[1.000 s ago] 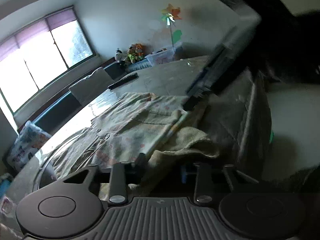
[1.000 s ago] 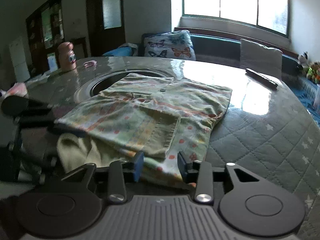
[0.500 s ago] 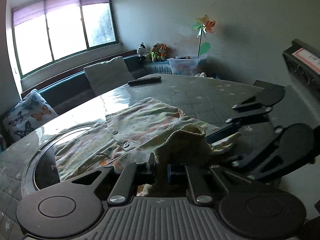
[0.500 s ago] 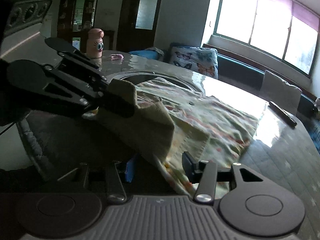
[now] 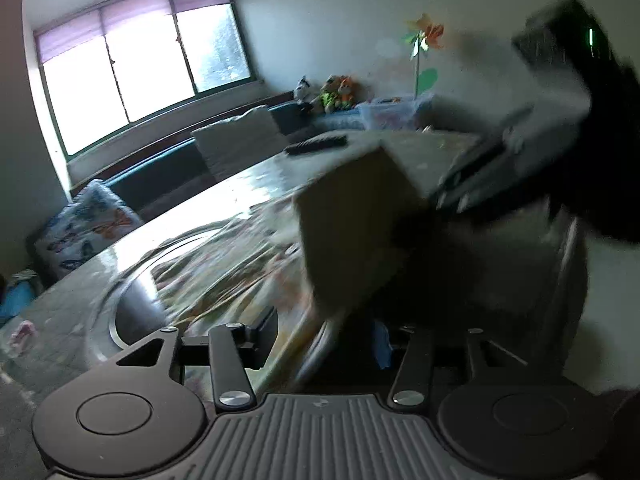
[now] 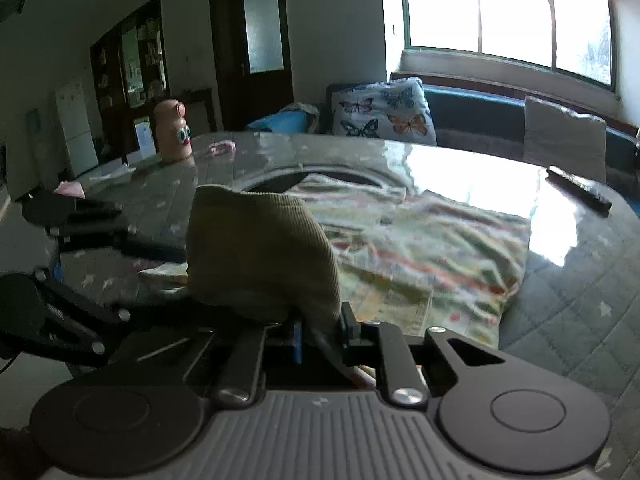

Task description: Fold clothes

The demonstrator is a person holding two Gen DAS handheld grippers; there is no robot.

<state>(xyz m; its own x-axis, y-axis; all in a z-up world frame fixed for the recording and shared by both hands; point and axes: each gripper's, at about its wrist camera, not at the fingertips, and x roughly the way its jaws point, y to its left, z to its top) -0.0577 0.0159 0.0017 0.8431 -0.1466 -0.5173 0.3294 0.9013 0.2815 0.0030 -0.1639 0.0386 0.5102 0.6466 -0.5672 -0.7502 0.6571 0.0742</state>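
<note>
The right gripper (image 6: 320,334) is closing, and its jaws pinch the ribbed cuff (image 6: 260,256) of the flowered shirt (image 6: 432,248), lifted above the table (image 6: 580,300). The rest of the shirt lies spread on the table. The left gripper (image 5: 324,340) is opening; its jaws stand apart, with blurred cloth between them, not pressed. A remote control (image 6: 578,187) lies near the far edge.

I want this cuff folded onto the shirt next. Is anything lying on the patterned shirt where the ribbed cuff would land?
Nothing visible does. The ribbed cuff is pinched in the closing right gripper, and the patterned shirt beyond it lies bare. The remote lies apart near the table's far edge.
</note>
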